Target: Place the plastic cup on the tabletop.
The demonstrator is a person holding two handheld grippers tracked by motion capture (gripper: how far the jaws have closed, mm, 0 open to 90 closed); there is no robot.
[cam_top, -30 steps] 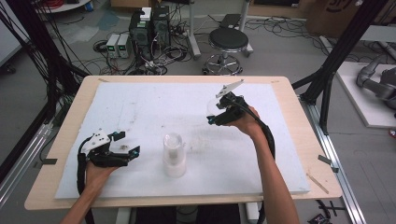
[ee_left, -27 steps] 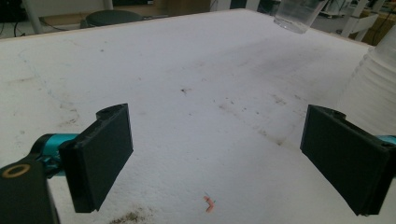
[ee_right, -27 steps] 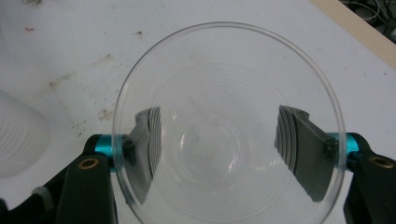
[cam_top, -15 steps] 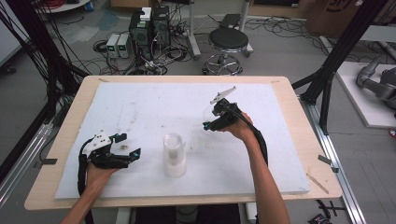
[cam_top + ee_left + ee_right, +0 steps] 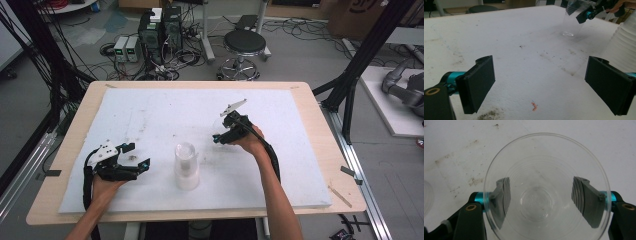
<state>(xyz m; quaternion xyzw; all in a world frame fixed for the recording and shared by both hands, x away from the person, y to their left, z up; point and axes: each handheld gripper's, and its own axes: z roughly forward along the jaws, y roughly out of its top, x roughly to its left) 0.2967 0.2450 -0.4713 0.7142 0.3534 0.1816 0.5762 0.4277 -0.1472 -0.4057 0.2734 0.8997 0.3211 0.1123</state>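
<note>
A clear plastic cup [image 5: 541,165] stands upright between the jaws of my right gripper [image 5: 540,200], which press on its two sides below the rim. Seen from above, that right gripper [image 5: 218,135] is right of centre on the white mat, with the cup [image 5: 218,125] faint beneath it. The cup [image 5: 571,22] has its base at or just above the mat, under the right gripper [image 5: 587,15]. A stack of white cups [image 5: 186,165] stands mid-table. My left gripper [image 5: 137,155] rests low at the front left, open and empty [image 5: 539,85].
The white foam mat [image 5: 150,115] covers most of the wooden table [image 5: 320,130] and carries dirt smudges and a small orange scrap [image 5: 534,107]. The cup stack [image 5: 621,47] rises just right of my left gripper's jaws. A stool, cables and electronics boxes are on the floor beyond.
My right gripper has moved left and nearer the person, ending closer to the cup stack. The left gripper has stayed put and open.
</note>
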